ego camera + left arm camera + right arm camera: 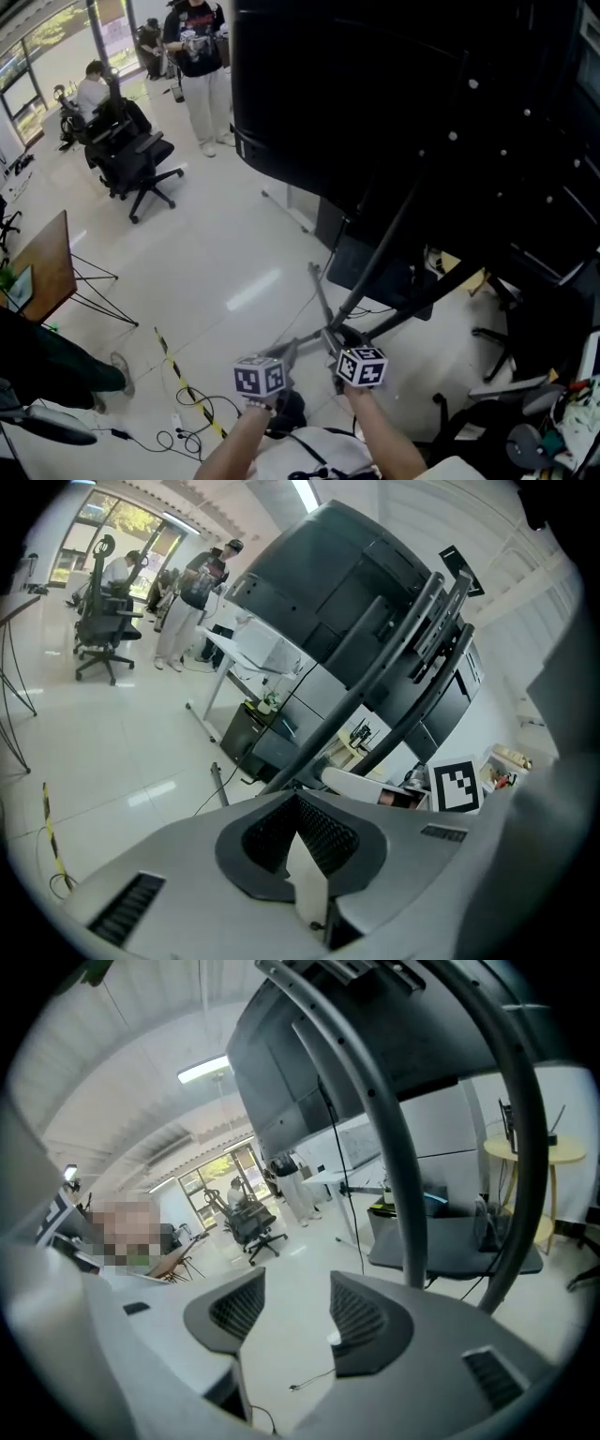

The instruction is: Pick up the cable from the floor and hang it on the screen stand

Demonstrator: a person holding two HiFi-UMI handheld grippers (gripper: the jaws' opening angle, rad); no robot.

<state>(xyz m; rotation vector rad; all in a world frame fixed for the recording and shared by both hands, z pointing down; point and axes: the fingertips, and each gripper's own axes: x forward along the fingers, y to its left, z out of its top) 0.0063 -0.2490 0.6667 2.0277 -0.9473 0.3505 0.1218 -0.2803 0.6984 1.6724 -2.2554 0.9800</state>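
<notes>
Presently, left hand-held gripper [296,801] closed tight with nothing in it, right hand-held gripper [295,1302] spread wide and empty, both side by side before the foot of the screen stand [375,267], thin black cable [312,1379] on the floor beyond the right jaws, showing through their gap, untouched.

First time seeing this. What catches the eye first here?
A huge black screen on slanted stand legs fills the upper right of the head view. At bottom centre, the left claw is shut and the right claw open and empty. Black cables trail on the floor lower left.
</notes>
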